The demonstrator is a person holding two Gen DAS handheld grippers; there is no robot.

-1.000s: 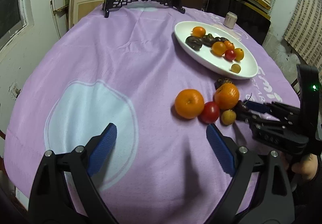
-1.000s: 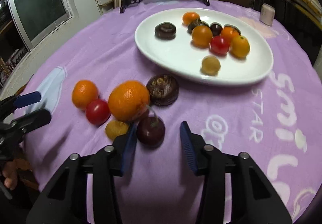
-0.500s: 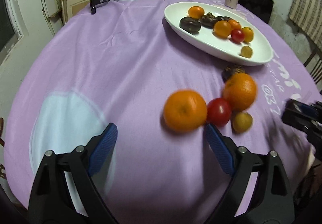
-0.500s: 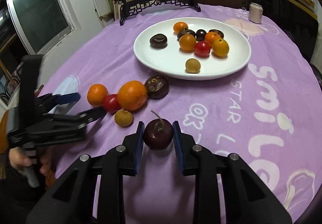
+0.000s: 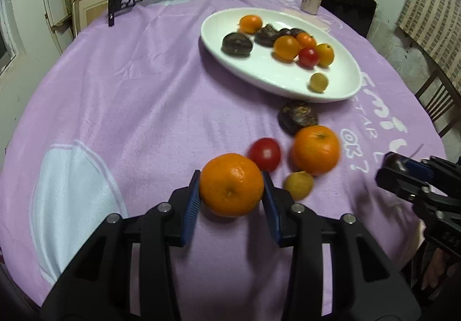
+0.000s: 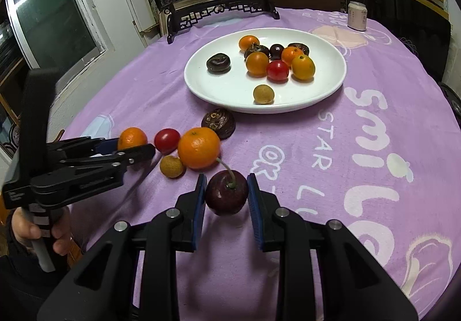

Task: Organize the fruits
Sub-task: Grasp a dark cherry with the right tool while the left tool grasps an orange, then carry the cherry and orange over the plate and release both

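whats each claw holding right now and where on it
Left claw: the orange, pads on its two sides, having just closed. Right claw: the dark cherry, gripped by its sides, stem up.

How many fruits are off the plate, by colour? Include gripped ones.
Orange fruit: 2
Red fruit: 1
Tan fruit: 1
Dark fruit: 2
Total: 6

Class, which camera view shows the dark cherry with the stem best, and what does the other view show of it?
The right wrist view: the cherry sits close, sharp and whole, stem up, between the right gripper pads. The left wrist view shows only a dark sliver at that gripper's tip, at the frame's right edge.
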